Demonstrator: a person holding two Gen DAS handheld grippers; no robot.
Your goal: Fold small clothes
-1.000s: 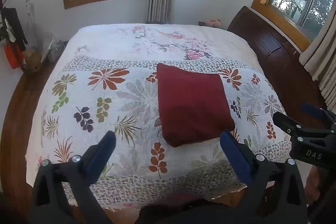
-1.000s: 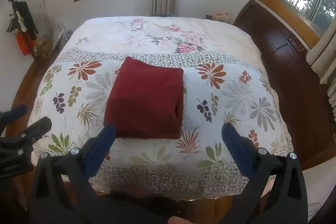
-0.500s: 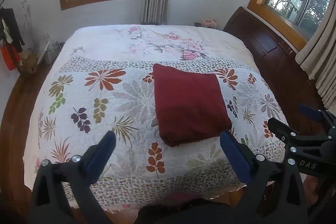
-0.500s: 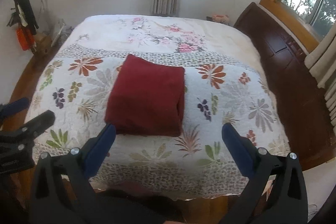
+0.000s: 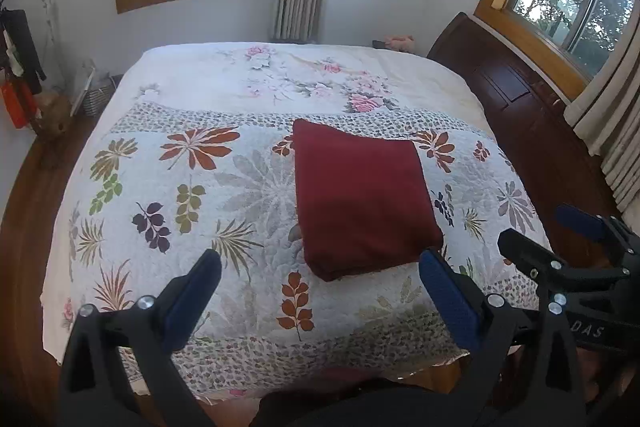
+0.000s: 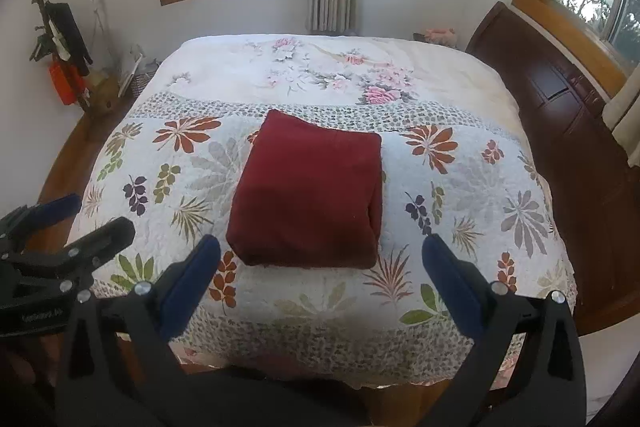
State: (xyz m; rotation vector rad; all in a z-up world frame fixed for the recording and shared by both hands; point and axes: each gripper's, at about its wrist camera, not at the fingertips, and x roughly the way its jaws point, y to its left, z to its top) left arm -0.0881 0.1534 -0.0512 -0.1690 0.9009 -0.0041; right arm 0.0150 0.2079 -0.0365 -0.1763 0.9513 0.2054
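From the left wrist view, the left gripper (image 5: 320, 277) hangs with its blue-padded fingers spread wide and empty over the near edge of a bed covered in a white quilt printed with leaves and flowers (image 5: 168, 187). A dark red garment folded into a thick rectangle (image 5: 360, 199) lies flat on the quilt, right of centre. The right gripper (image 5: 556, 231) shows at the right edge, also parted.

From the right wrist view, the right gripper (image 6: 322, 269) is wide and holds nothing; the folded garment (image 6: 308, 195) lies just beyond its fingertips. The left gripper (image 6: 80, 215) sits at the near left.
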